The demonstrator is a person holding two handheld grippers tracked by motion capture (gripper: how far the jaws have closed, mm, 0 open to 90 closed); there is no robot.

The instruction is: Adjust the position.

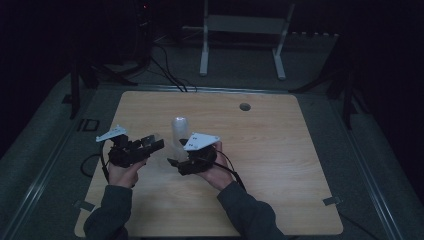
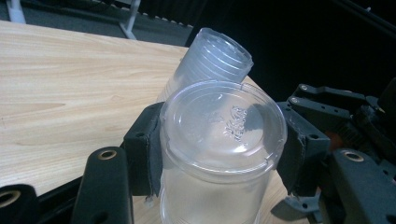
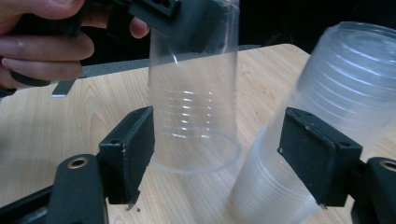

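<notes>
L tongs are clamped on one clear plastic cup, upside down. R tongs are apart – tilted stack of clear cups just beside. Set cup down flat on wooden worktop – slow.

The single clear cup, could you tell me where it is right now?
In the left gripper view the single cup sits upside down, clamped in the left gripper, beside the cup stack.
</notes>
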